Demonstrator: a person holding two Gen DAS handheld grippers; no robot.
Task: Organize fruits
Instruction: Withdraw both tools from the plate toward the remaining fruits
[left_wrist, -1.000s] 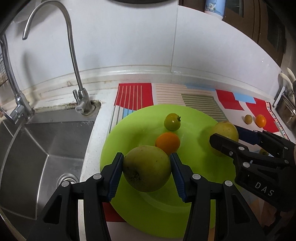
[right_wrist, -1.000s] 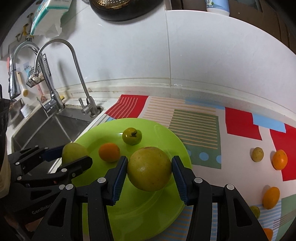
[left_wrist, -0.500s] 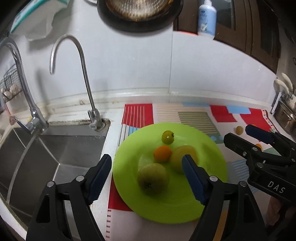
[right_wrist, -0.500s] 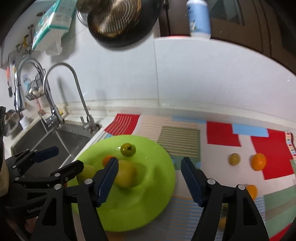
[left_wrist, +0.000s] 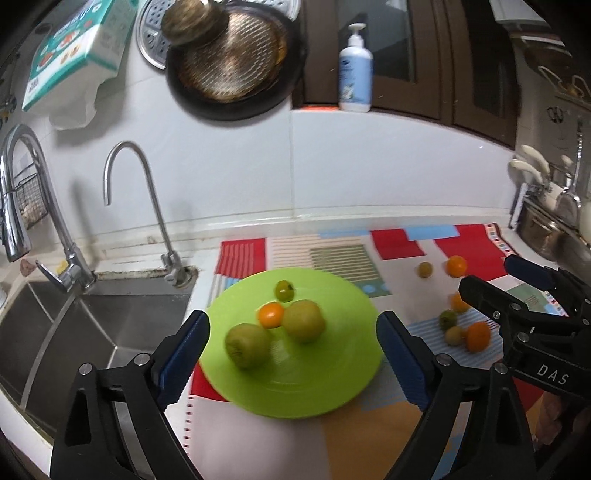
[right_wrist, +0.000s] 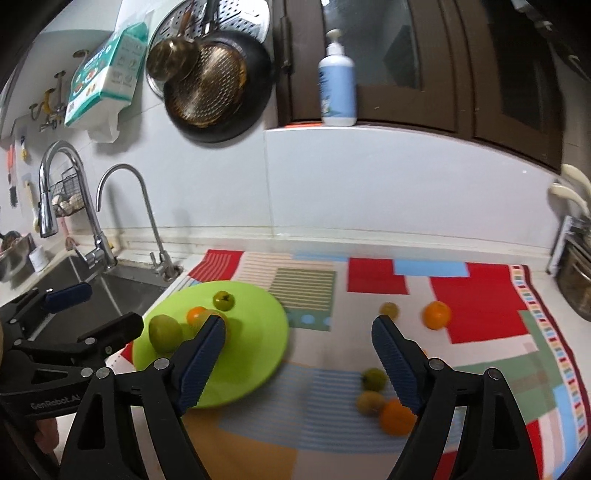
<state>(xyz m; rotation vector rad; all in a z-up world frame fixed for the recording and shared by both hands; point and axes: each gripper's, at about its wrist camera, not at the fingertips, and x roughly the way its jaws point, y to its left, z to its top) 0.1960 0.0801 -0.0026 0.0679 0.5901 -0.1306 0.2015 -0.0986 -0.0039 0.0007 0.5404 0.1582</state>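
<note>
A lime green plate (left_wrist: 332, 384) (right_wrist: 255, 332) lies on the patterned mat beside the sink. On it rest two large green-yellow fruits (left_wrist: 248, 345) (left_wrist: 303, 319), a small orange (left_wrist: 271, 314) and a small green tomato (left_wrist: 284, 290). My left gripper (left_wrist: 291, 358) is open and empty, raised above the plate. My right gripper (right_wrist: 297, 354) is open and empty, above the mat to the right of the plate. Several small oranges and green fruits (right_wrist: 395, 409) (right_wrist: 436, 314) lie loose on the mat.
A steel sink (left_wrist: 48, 325) with two taps (left_wrist: 162, 236) is to the left of the plate. A pan (right_wrist: 214, 92) and a soap bottle (right_wrist: 338, 85) are on the back wall. Metal pots (left_wrist: 546, 229) stand at the far right.
Both grippers opened and let go of the two large fruits, which now rest on the plate. Both grippers pulled up and back, away from the plate.
</note>
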